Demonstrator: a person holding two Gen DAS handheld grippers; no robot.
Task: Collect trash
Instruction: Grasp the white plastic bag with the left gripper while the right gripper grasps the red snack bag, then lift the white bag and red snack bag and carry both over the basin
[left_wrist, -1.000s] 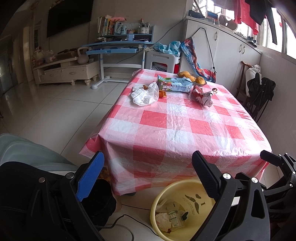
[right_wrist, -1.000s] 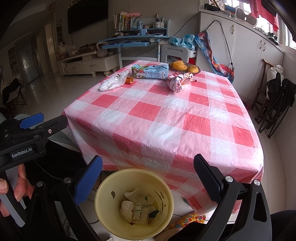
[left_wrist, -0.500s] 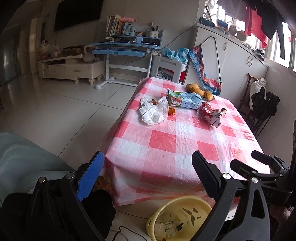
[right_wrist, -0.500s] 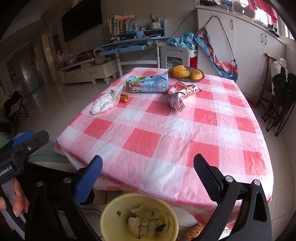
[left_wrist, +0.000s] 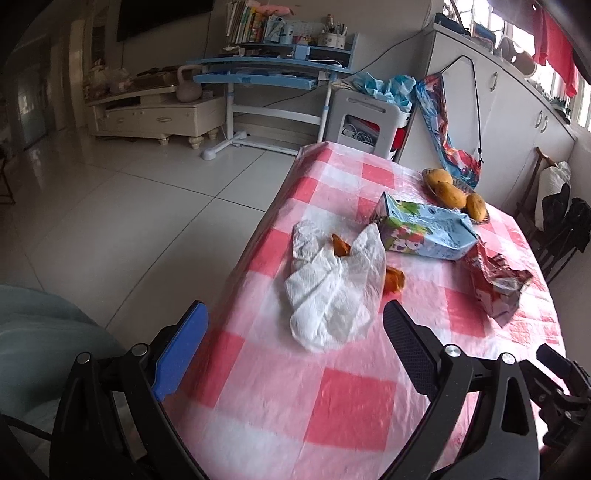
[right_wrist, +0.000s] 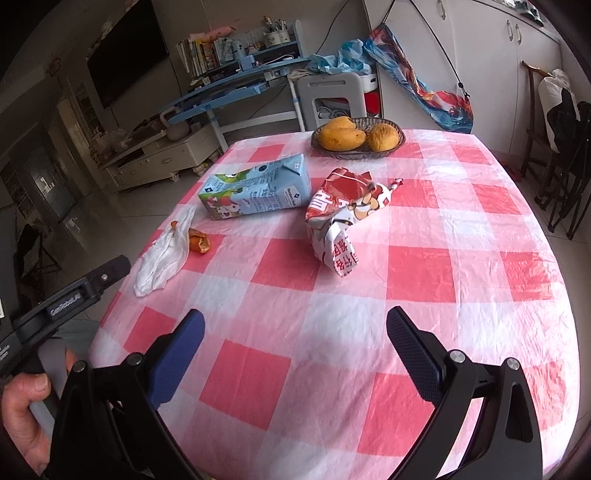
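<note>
Trash lies on the pink checked tablecloth (left_wrist: 351, 398) (right_wrist: 332, 332): a crumpled white napkin (left_wrist: 332, 291) (right_wrist: 162, 258), orange peel pieces (left_wrist: 394, 278) (right_wrist: 198, 240), a blue milk carton on its side (left_wrist: 424, 230) (right_wrist: 256, 192) and a crumpled red snack wrapper (left_wrist: 495, 280) (right_wrist: 341, 218). My left gripper (left_wrist: 291, 350) is open and empty just short of the napkin. My right gripper (right_wrist: 295, 354) is open and empty over the table's near part, short of the wrapper.
A dark bowl (right_wrist: 358, 149) of mangoes (left_wrist: 448, 192) stands at the table's far end. A blue desk (left_wrist: 269, 74), a white stool (left_wrist: 365, 118), cabinets (right_wrist: 480, 55) and folding chairs (right_wrist: 565, 147) surround the table. Bare tiled floor (left_wrist: 129, 206) lies to the left.
Both grippers rose and moved forward over the table. The yellow trash bin on the floor has dropped out of view. The trash now looms closer.
</note>
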